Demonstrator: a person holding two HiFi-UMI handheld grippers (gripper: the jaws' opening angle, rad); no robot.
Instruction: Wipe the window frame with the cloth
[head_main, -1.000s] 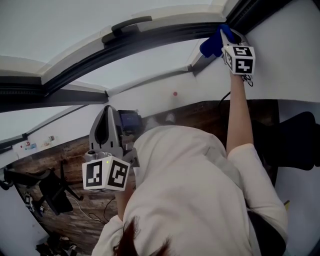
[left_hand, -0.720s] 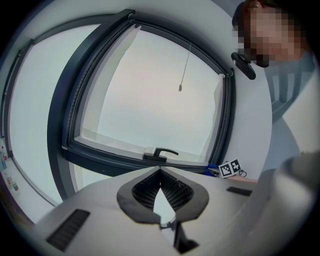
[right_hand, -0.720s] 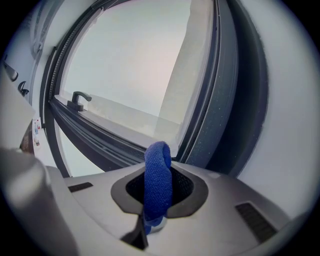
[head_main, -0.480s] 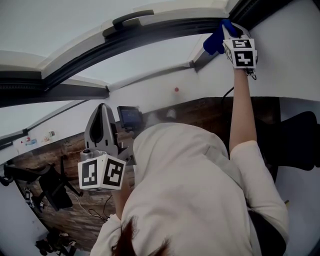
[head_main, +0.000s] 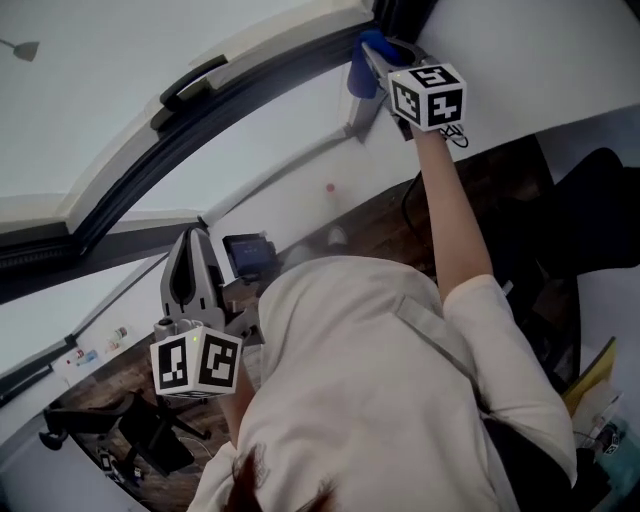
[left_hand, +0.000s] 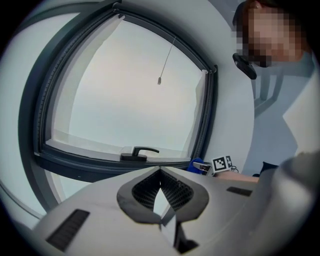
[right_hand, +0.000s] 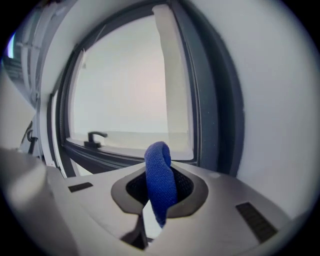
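Cloth (right_hand: 160, 180), blue, clenched in right hand-held gripper (right_hand: 159, 200), pressed at corner of dark window frame (head_main: 240, 85) beside wall. Left hand-held gripper (left_hand: 160, 195): jaws together, empty, well apart from frame. Wiping judged in progress; other frame sides seemingly left.

1. The cloth (right_hand: 159, 180) is deep blue with a fine woven texture.
2. The window frame (right_hand: 220, 105) is dark grey to black, with a white inner strip beside the pale glass.
3. The window handle (left_hand: 139, 152) is black.
4. The right gripper (right_hand: 158, 200) and the left gripper (left_hand: 161, 190) have light grey bodies with dark ribbed pads.
5. The marker cube (head_main: 195, 362) on each gripper is white with black square patterns.
6. The person's top (head_main: 380, 400) is off-white.
7. The floor (head_main: 500, 170) is dark brown with a wood-plank pattern.
8. The wall (head_main: 540, 60) is white.
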